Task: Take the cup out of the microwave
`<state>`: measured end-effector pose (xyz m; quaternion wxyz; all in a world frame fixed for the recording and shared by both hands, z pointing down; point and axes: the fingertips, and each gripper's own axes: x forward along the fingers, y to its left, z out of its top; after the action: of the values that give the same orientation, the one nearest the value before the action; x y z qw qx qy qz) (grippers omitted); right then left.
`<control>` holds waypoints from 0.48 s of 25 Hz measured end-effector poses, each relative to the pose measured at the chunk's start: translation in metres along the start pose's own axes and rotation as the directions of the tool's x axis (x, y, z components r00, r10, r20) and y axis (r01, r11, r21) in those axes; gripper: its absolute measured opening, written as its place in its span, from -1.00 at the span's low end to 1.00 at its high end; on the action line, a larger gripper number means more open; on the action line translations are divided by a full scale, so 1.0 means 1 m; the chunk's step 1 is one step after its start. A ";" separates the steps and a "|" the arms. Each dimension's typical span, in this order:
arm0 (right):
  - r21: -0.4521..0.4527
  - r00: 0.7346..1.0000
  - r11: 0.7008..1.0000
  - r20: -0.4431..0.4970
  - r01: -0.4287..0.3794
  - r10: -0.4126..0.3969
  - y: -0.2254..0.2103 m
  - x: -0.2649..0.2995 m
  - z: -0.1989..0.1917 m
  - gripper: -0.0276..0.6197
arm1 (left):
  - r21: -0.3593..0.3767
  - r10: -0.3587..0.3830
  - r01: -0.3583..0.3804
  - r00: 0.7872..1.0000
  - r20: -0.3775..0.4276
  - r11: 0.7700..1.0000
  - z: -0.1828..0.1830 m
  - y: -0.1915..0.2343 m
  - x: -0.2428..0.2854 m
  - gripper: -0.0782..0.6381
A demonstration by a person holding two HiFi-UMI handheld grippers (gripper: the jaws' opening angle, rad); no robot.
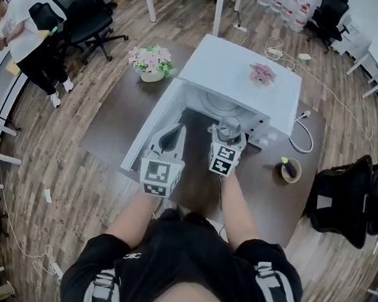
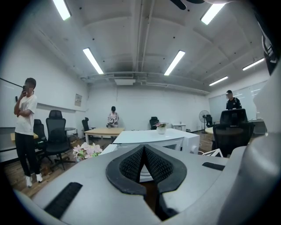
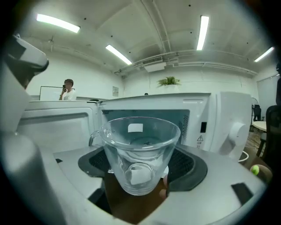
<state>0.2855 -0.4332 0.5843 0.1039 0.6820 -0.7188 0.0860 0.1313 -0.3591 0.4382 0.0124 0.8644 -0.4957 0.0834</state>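
Note:
A clear glass cup (image 3: pixel 139 154) with a handle on its left is held upright between the black pads of my right gripper (image 3: pixel 141 169), just outside the mouth of the white microwave (image 3: pixel 193 118). From the head view the cup (image 1: pixel 229 127) hangs in front of the open microwave (image 1: pixel 240 76), whose door (image 1: pixel 153 128) swings out to the left. My right gripper (image 1: pixel 226 145) is shut on the cup. My left gripper (image 1: pixel 167 139) is beside the door with its pads pressed together and nothing between them; in the left gripper view its pads (image 2: pixel 145 165) meet.
The microwave sits on a dark brown table (image 1: pixel 113 125). A flower pot (image 1: pixel 152 63) stands at the table's back left and a small plant (image 1: pixel 263 73) on the microwave's top. A small bowl (image 1: pixel 291 169) sits at the right. Office chairs (image 1: pixel 82 12) and people stand around.

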 end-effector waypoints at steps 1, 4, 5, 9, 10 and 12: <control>0.000 1.000 1.000 0.011 -0.005 0.005 0.002 -0.011 0.005 0.26 | -0.004 -0.008 0.008 1.000 0.005 1.000 0.001 -0.002 -0.001 -0.80; 0.006 0.998 1.000 0.065 -0.007 0.006 0.002 -0.041 0.027 0.26 | -0.011 -0.030 0.030 0.999 0.023 0.999 0.005 -0.007 -0.004 -0.80; 0.006 0.997 1.000 0.079 -0.008 0.007 0.002 -0.051 0.036 0.26 | -0.010 -0.037 0.037 0.999 0.027 0.999 0.006 -0.009 -0.005 -0.80; -0.003 0.988 1.000 0.155 -0.006 0.006 0.000 -0.086 0.077 0.26 | -0.011 -0.066 0.067 0.996 0.053 0.998 0.013 -0.015 -0.008 -0.80; -0.006 0.986 1.000 0.166 0.002 -0.001 -0.001 -0.094 0.086 0.26 | -0.012 -0.074 0.074 0.995 0.061 0.997 0.016 -0.017 -0.009 -0.80; -0.012 0.981 1.000 0.191 0.020 -0.017 -0.003 -0.111 0.105 0.26 | -0.010 -0.090 0.091 0.993 0.076 0.996 0.023 -0.020 -0.012 -0.80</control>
<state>0.2907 -0.3549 0.4533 0.0398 0.6930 -0.7197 0.0142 0.1458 -0.3411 0.4153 0.0034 0.8884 -0.4567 0.0467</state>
